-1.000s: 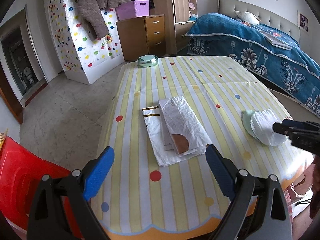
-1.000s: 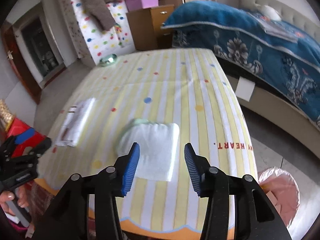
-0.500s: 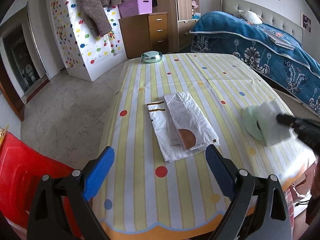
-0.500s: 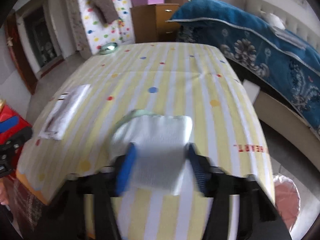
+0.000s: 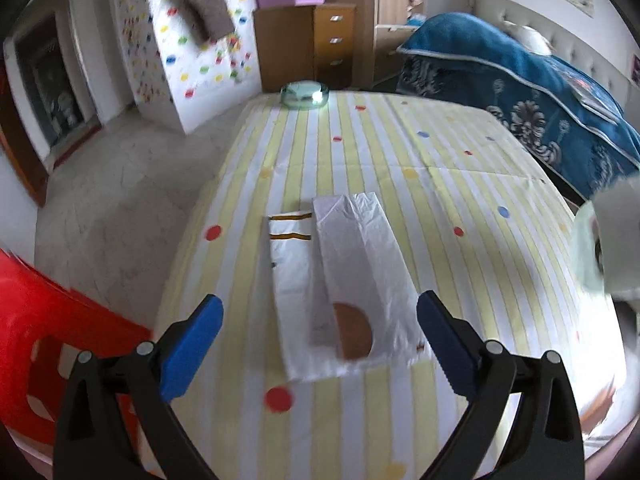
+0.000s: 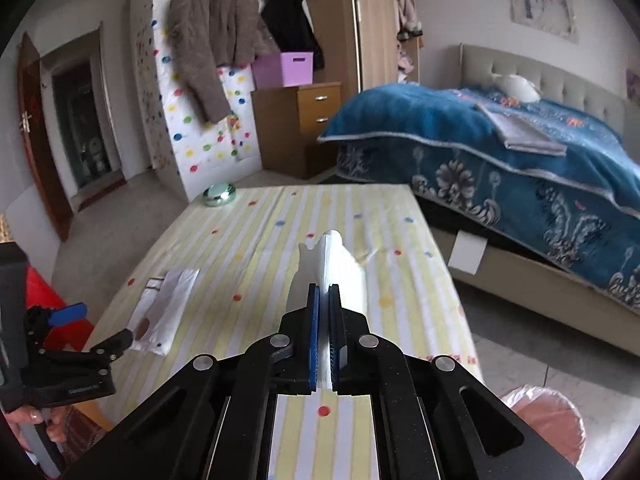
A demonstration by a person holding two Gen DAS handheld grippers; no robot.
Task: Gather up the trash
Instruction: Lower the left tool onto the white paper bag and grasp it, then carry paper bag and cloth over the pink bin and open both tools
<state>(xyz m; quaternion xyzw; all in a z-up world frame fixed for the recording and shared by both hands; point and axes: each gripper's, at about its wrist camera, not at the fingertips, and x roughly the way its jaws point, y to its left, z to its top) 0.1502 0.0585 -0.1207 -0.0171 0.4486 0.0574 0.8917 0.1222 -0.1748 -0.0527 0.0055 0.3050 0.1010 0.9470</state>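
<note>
Tissue (image 6: 338, 268) clamped in right gripper (image 6: 324, 294), two paper bags (image 5: 348, 284) on table (image 5: 460, 184)

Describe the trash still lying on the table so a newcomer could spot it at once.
On the yellow-striped tablecloth, near the edge by the red chair, lie the flat white paper bags, overlapping. A brown half-circle print and dark stripes mark them; the only other table item is a round green glass dish at the far end.

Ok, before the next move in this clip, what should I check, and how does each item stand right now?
1. Right hand-held gripper shut on the white wrapper: ok.
2. Wrapper lifted clear of the tablecloth: ok.
3. Left hand-held gripper open, nothing held: ok.
4. Paper bags lie flat between the left fingers, not yet gripped: ok.
5. Pink-lined bin beside the table, reachable: cannot tell.
</note>
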